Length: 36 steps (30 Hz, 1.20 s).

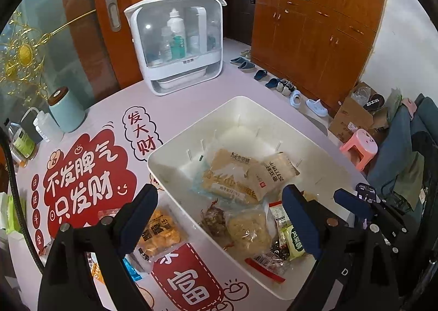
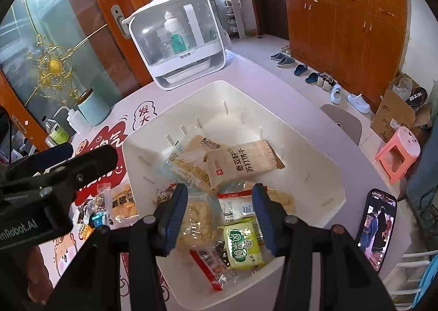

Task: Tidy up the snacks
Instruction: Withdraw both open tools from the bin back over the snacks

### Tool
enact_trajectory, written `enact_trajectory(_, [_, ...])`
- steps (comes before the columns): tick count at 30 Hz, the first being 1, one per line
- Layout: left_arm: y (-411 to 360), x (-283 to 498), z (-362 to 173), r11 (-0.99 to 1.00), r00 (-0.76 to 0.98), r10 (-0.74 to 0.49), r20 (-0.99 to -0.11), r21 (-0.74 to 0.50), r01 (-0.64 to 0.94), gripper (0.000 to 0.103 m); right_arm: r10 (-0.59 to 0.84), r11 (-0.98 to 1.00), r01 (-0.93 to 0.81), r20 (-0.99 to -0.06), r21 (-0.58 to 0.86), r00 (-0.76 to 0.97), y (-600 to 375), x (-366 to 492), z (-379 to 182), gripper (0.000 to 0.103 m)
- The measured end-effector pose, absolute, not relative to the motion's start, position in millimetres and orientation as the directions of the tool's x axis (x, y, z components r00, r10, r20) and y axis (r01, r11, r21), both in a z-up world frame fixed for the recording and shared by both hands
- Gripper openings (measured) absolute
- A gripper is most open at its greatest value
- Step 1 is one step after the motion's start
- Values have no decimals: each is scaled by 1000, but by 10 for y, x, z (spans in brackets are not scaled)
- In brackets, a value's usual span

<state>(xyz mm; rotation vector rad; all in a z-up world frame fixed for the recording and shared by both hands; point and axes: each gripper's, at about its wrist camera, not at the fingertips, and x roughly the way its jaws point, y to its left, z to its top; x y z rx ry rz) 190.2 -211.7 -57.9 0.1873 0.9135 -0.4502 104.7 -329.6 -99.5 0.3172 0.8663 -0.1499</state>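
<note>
A white bin [image 1: 169,174] [image 2: 314,152] sits on the table and holds several snack packets: a beige cracker packet [image 1: 273,171] [image 2: 243,163], a clear bag of yellow pastry [image 1: 247,229] [image 2: 197,220] and a green packet [image 2: 242,245]. My left gripper [image 1: 219,218] hangs wide open over the bin's near-left rim with nothing between its fingers; it also shows at the left of the right wrist view [image 2: 87,155]. My right gripper [image 2: 220,215] hovers partly open above the packets at the bin's near end, gripping none. An orange snack packet [image 1: 161,231] [image 2: 123,201] lies on the table left of the bin.
A white lidded cabinet of bottles [image 1: 178,42] stands behind the bin. A teal canister [image 1: 67,111] and a squeeze bottle [image 1: 43,124] stand far left. A phone [image 2: 379,226] lies right of the bin near the table edge. A pink stool [image 1: 358,146] is on the floor.
</note>
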Motion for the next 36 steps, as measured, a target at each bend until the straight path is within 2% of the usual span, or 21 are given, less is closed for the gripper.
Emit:
enact_trajectory(13, [-1801, 1742, -394, 914, 573, -267, -775, -16, 405, 92, 7, 952, 223, -745, 209, 667, -3140, 1037, -853, 50])
enact_trajectory(21, [-1390, 1647, -412, 945, 584, -193, -789, 12, 327, 92, 31, 961, 178, -724, 211, 689, -2949, 1070, -769, 50])
enact_trajectory(30, [-430, 1584, -488, 985, 600, -72, -797, 38, 168, 92, 95, 979, 70, -728, 194, 679, -2403, 1248, -719, 50])
enact_trajectory(36, [512, 1671, -628, 993, 581, 54, -812, 106, 57, 92, 102, 989, 16, -739, 150, 666, -1896, 1361, -712, 50])
